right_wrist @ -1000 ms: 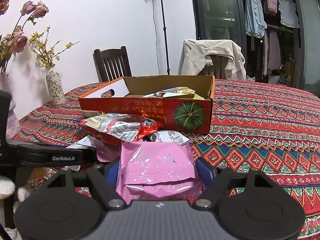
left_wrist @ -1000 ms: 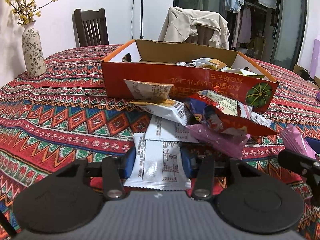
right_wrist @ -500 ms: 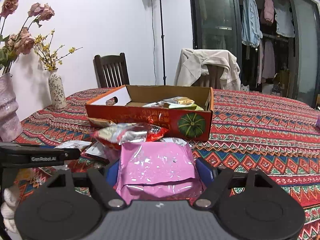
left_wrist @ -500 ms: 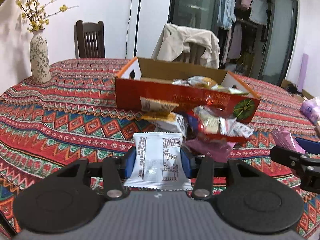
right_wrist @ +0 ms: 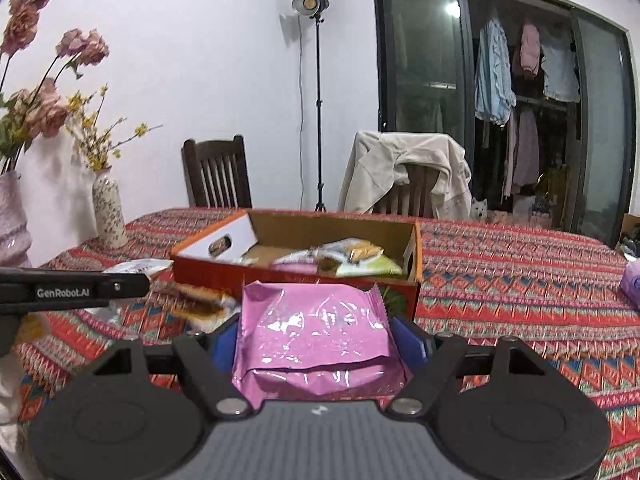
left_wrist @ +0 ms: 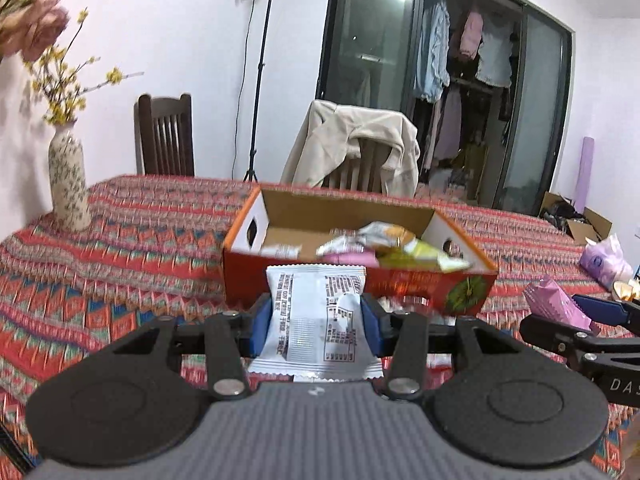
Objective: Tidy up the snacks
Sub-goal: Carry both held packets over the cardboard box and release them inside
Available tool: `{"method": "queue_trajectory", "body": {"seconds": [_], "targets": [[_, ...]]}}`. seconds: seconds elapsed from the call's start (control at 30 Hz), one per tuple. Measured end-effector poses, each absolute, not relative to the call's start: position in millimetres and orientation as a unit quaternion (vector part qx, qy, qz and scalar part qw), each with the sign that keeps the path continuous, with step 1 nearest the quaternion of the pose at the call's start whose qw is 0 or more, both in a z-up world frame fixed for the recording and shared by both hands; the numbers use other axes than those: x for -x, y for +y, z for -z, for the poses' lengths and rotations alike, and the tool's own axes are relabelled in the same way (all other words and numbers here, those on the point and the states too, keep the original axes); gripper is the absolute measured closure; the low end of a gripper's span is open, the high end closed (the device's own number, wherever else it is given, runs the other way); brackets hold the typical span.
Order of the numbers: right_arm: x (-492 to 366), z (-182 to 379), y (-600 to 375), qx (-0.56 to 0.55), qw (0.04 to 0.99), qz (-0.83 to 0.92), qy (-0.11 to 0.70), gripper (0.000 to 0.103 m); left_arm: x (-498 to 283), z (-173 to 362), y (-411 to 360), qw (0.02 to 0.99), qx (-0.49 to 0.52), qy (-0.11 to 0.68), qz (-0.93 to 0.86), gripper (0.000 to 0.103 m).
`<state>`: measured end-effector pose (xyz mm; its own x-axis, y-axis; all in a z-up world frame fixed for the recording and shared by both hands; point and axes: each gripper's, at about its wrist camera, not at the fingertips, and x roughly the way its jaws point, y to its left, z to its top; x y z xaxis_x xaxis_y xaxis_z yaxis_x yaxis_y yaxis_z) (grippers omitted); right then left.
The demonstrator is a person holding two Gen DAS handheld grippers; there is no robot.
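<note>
My left gripper (left_wrist: 316,326) is shut on a white snack packet (left_wrist: 316,320) with printed text, held above the table in front of the orange cardboard box (left_wrist: 400,286). My right gripper (right_wrist: 316,344) is shut on a pink foil packet (right_wrist: 316,340), also lifted, just short of the same box (right_wrist: 216,270). Several snack packets (left_wrist: 384,246) lie inside the box. Loose snack packets (right_wrist: 200,304) rest on the cloth in front of the box. In the left wrist view the pink packet (left_wrist: 556,306) and the right gripper (left_wrist: 580,320) show at the right edge.
A patterned red tablecloth (left_wrist: 120,264) covers the table. A floral vase (left_wrist: 70,180) stands at the left, a pink vase (right_wrist: 12,216) nearer. Two chairs (left_wrist: 166,136) stand behind, one draped with a beige jacket (left_wrist: 356,144). A purple pack (left_wrist: 606,258) lies far right.
Both grippers have risen with their packets, so the views now look down into the box. The loose pile in front of the box has dropped mostly out of sight behind the packets.
</note>
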<state>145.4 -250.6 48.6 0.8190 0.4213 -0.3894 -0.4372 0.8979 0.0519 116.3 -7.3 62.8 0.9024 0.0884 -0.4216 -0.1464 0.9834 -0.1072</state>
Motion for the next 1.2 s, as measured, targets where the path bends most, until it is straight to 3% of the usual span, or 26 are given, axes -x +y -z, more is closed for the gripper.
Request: {"method": "queue_trajectory", "body": {"seconds": [0.73, 1.03, 1.2], "targets": [[-282, -74, -207, -0.018, 0.963, -0.191, 0.191, 0.025, -243, -99, 16, 0.978, 0.079, 0.186, -0.061, 0.056], [-334, -42, -201, -0.042, 0.965, -0.176, 0.188, 0.025, -287, -65, 27, 0.98, 0.063, 0.157, -0.104, 0.056], [-345, -22, -199, -0.035, 0.958, -0.191, 0.211, 0.025, -305, -47, 30, 0.975, 0.061, 0.193, -0.096, 0.056]]}}
